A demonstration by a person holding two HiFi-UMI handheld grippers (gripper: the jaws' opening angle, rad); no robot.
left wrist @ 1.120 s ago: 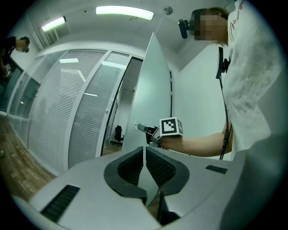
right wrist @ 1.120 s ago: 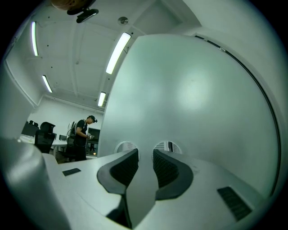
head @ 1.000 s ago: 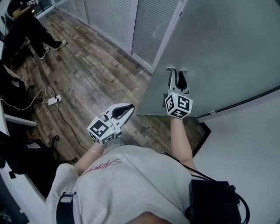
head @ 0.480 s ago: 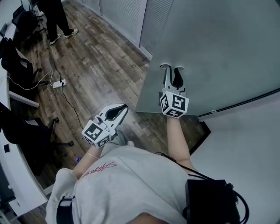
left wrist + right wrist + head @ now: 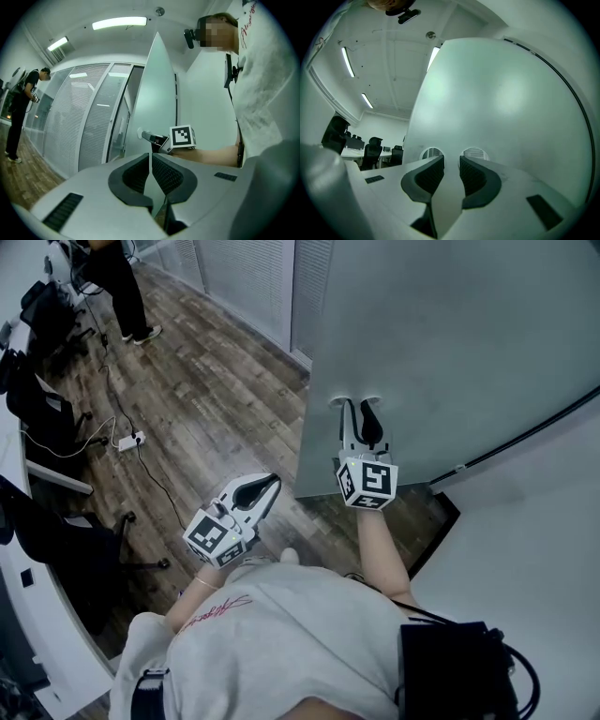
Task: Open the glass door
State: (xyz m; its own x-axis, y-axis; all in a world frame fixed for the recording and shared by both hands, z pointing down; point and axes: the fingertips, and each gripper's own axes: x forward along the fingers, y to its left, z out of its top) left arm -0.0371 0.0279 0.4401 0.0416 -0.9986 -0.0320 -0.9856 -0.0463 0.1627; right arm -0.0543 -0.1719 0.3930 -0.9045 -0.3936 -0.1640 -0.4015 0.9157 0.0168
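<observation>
A frosted glass door (image 5: 450, 334) stands partly swung out from the white wall. My right gripper (image 5: 361, 407) is shut on the door handle (image 5: 339, 401), a short bar on round mounts close to the door's free edge. Seen from the right gripper view, the pale handle (image 5: 450, 187) fills the gap between the dark pads (image 5: 429, 176), with the door (image 5: 497, 93) just beyond. My left gripper (image 5: 272, 482) hangs to the door's left over the floor, shut and empty. From the left gripper view, the left gripper (image 5: 150, 157) looks at the handle (image 5: 151, 137) and the door's edge (image 5: 159, 93).
Wooden floor (image 5: 216, 399) lies left of the door, bounded by a partition with blinds (image 5: 244, 277). A person (image 5: 117, 277) stands at the far left. A power strip (image 5: 127, 440) with cables and office chairs (image 5: 47, 531) lie at the left. White wall (image 5: 525, 549) is right.
The door has swung round with my right gripper holding its handle. My left gripper has drifted along beside it. The person in the background has shifted in the view.
</observation>
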